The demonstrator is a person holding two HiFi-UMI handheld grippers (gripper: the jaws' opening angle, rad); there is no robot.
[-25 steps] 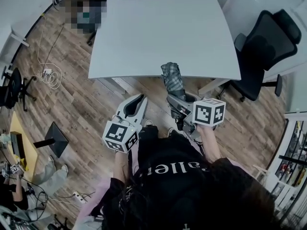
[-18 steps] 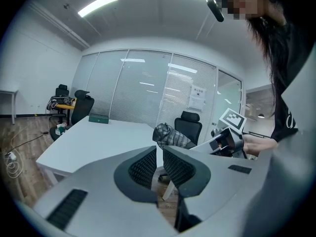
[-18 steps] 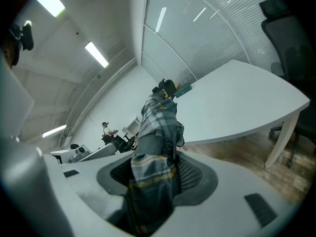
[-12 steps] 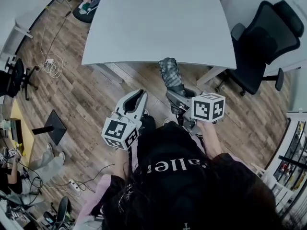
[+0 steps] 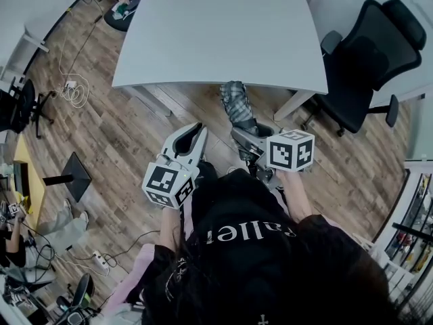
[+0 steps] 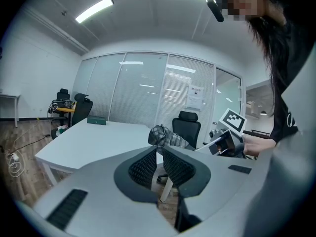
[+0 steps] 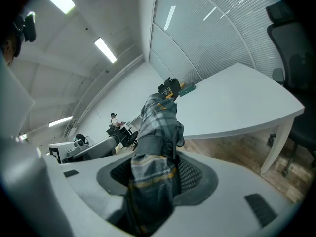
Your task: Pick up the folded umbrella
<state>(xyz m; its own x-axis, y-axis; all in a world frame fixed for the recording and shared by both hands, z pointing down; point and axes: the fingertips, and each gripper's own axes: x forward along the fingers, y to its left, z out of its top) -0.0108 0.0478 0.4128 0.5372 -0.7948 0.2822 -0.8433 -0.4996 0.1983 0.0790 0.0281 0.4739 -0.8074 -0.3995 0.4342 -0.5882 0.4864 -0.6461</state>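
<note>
Umbrella point(image 5: 237, 103) farther from table point(image 5: 216, 32), in right claw point(image 5: 245, 131)

This is an office, a meeting room by the look of it. A large white table point(image 5: 216, 39) stands on wood-look flooring point(image 5: 122, 127), with a black high-backed swivel chair point(image 5: 365, 59) just off one corner. Glass partition walls point(image 6: 143, 90) hung with slatted blinds close the room off, and a printed notice point(image 6: 196, 97) is stuck to one pane. Strip lights point(image 6: 94, 10) run along the white ceiling. Loose cables point(image 5: 71, 90) trail across the floor.
</note>
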